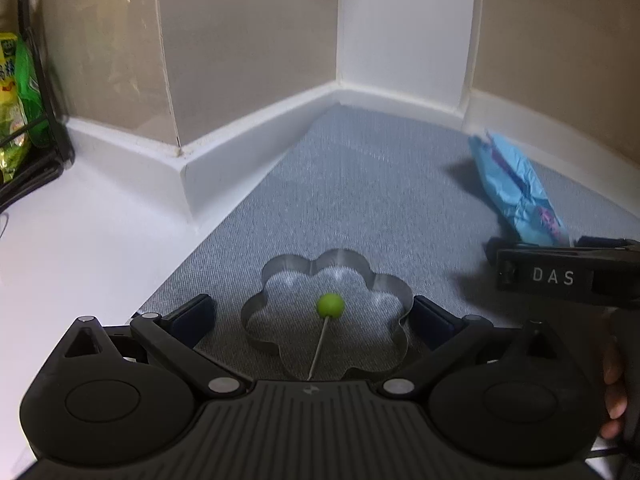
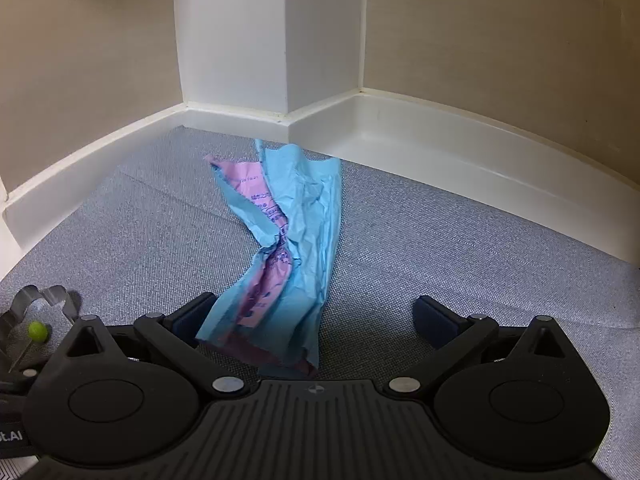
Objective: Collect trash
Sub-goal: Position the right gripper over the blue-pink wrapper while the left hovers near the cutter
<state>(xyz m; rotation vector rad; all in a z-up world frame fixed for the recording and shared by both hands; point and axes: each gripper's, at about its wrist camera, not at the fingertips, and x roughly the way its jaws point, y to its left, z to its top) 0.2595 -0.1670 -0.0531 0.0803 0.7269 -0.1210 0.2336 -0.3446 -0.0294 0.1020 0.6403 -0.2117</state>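
Right wrist view shows the right tool (image 2: 316, 318) spread wide and low over the grey mat (image 2: 440, 240) on the tabletop, with the near end of the crumpled blue-and-pink wrapper (image 2: 288, 240) lying between its fingers, nearer the left finger than the right and not yet pinched. The wrapper runs away from the tool toward the white corner post (image 2: 236, 40). The likely slip is that thin, creased film slides or folds flat as the fingers close, so they meet on the mat alone; closing off-centre could also push the wrapper sideways. In the left wrist view the left tool (image 1: 312, 314) is likewise spread, empty, with its fingers standing either side of a flower-shaped metal ring (image 1: 328, 312) that has a green-headed pin (image 1: 330, 306) inside it; closing here would pick up a thing that does not look like trash. The right tool's side reads "DAS". Dark print on the wrapper's pink face is too small to read, and so is the script on the green snack packets (image 1: 16, 100) in the black rack (image 1: 44, 80).
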